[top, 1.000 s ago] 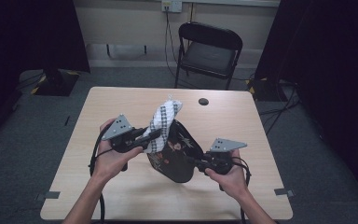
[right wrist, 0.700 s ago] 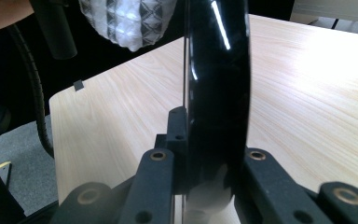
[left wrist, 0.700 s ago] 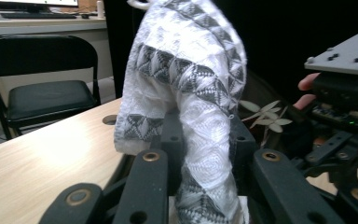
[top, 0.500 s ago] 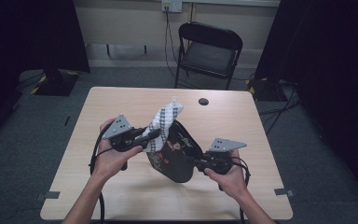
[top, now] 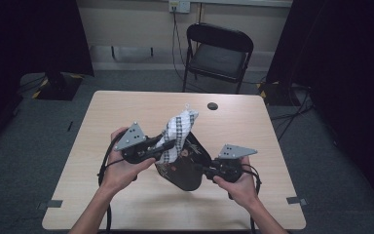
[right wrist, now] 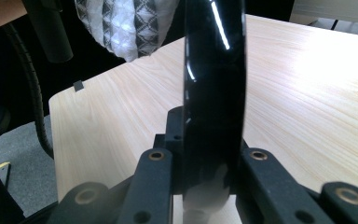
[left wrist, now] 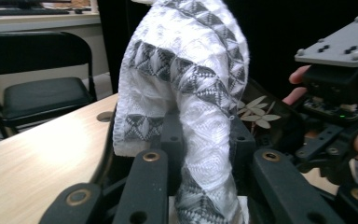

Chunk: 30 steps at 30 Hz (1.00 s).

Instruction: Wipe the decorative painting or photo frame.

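High view: left gripper (top: 168, 146) pinches a white cloth (top: 177, 131) w/ grey triangle bands; the cloth stands up above the jaws & its lower part lies against a black plate (top: 185, 168) w/ a leaf print. Right gripper (top: 202, 169) clamps the plate's rim from the person's right, tilting it up off the table (top: 126, 105). Looks like a wipe of the plate face. Keep the right hand steady, let the left do the stroke.

Left gripper view: jaws pressed onto the cloth (left wrist: 191, 107), which bulges up betw. & over them. Plate (left wrist: 261, 116) sits just behind the cloth, right gripper (left wrist: 338, 100) farther off on the far rim. The grip sits low on the cloth, so push w/ the loose fold ahead of the jaws, not the jaw tips, to spare the glaze.

Right gripper view: jaws squeezed on the glossy black plate (right wrist: 214, 84), seen edge-on, upright betw. them. Cloth (right wrist: 126, 25) up & left of the jaws. Slick rim, so hold firm & press lightly toward this grip.
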Available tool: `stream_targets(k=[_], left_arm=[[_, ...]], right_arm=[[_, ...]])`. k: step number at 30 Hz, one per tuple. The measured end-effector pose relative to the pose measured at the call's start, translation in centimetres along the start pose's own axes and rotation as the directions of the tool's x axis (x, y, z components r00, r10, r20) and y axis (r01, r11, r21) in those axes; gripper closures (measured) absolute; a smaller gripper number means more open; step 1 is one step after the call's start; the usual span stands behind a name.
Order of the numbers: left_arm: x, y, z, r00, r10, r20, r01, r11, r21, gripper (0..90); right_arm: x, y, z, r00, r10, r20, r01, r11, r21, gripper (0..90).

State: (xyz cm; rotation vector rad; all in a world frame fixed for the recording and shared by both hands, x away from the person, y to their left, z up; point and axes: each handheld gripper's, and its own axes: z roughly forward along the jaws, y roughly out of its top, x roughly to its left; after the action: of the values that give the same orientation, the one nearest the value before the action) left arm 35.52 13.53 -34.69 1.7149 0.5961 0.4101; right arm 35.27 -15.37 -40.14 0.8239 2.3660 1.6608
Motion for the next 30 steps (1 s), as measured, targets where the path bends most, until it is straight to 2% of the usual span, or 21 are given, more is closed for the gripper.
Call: stream_targets(k=[7,10,13,15,19,22,26,30], left_arm=[[2.1,-0.8,-0.6,0.9974,-0.056,-0.046,0.055,0.9985,-0.005,74.6],[2.5,-1.1,-0.7,0.9970,-0.057,-0.052,0.057,0.9983,-0.002,74.7],[2.1,-0.9,-0.7,0.9979,-0.044,-0.047,0.044,0.9990,0.001,74.9],[1.5,-0.7,-0.5,0.9989,-0.045,-0.017,0.044,0.9990,-0.007,74.8],[0.3,-0.7,0.4,0.9996,-0.021,0.018,0.021,0.9998,0.000,74.7],[0.3,-0.7,0.5,0.9998,-0.008,0.016,0.008,1.0000,0.002,74.8],[1.3,-0.8,0.1,0.9998,-0.021,0.000,0.021,0.9998,-0.005,74.7],[2.4,-1.2,-0.5,0.9977,-0.037,-0.058,0.036,0.9993,-0.002,74.7]], right_arm=[[-0.1,0.1,0.0,1.0000,0.001,-0.003,-0.001,1.000,0.002,80.1],[-0.1,0.1,0.1,1.0000,-0.001,-0.004,0.001,1.000,0.004,79.9],[0.0,0.1,0.1,1.0000,-0.003,-0.003,0.003,1.000,0.007,79.9],[-0.1,0.1,0.0,1.0000,0.000,-0.003,0.000,1.000,0.006,79.9],[-0.1,0.1,0.0,1.0000,0.001,-0.001,-0.001,1.000,0.007,80.1],[-0.2,0.0,-0.1,1.0000,0.003,0.000,-0.003,1.000,0.006,80.3],[-0.1,0.1,0.0,1.0000,0.001,0.000,-0.001,1.000,0.005,80.2],[-0.1,0.1,0.0,1.0000,0.000,0.000,0.000,1.000,0.005,80.1]])
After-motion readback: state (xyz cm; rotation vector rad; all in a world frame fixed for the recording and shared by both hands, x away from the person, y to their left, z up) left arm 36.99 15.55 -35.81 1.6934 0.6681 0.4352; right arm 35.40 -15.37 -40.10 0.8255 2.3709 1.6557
